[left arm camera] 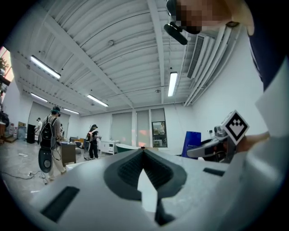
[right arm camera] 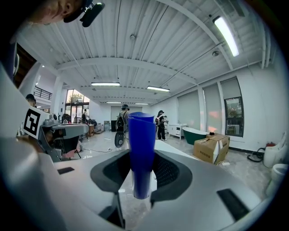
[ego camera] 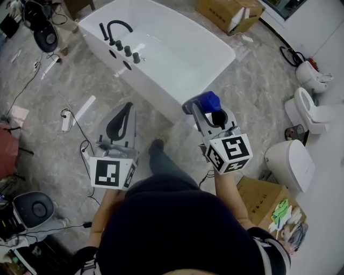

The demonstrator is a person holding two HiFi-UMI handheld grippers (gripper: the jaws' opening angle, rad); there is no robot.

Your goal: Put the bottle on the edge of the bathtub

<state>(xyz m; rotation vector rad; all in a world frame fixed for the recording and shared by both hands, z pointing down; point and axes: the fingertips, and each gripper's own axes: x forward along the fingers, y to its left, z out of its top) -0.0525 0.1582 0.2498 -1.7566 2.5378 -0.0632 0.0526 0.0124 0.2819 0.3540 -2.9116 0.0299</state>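
Observation:
A white bathtub (ego camera: 161,80) with a black faucet (ego camera: 115,29) on its near rim stands on the floor ahead of me. My right gripper (ego camera: 204,107) is shut on a blue bottle (ego camera: 208,100), held in the air short of the tub's near right corner. In the right gripper view the blue bottle (right arm camera: 141,135) stands upright between the dark pads (right arm camera: 169,171) of the right gripper (right arm camera: 141,158). My left gripper (ego camera: 128,106) hangs to the left, in front of the tub's side wall. Its jaws meet at the tip, and the left gripper (left arm camera: 143,151) holds nothing.
A cardboard box (ego camera: 228,13) lies beyond the tub. Toilets (ego camera: 312,110) and another white fixture (ego camera: 290,161) line the right wall, with a second box (ego camera: 263,198) near my right elbow. A power strip (ego camera: 67,121) and cables lie on the floor at left. People (left arm camera: 52,135) stand far off.

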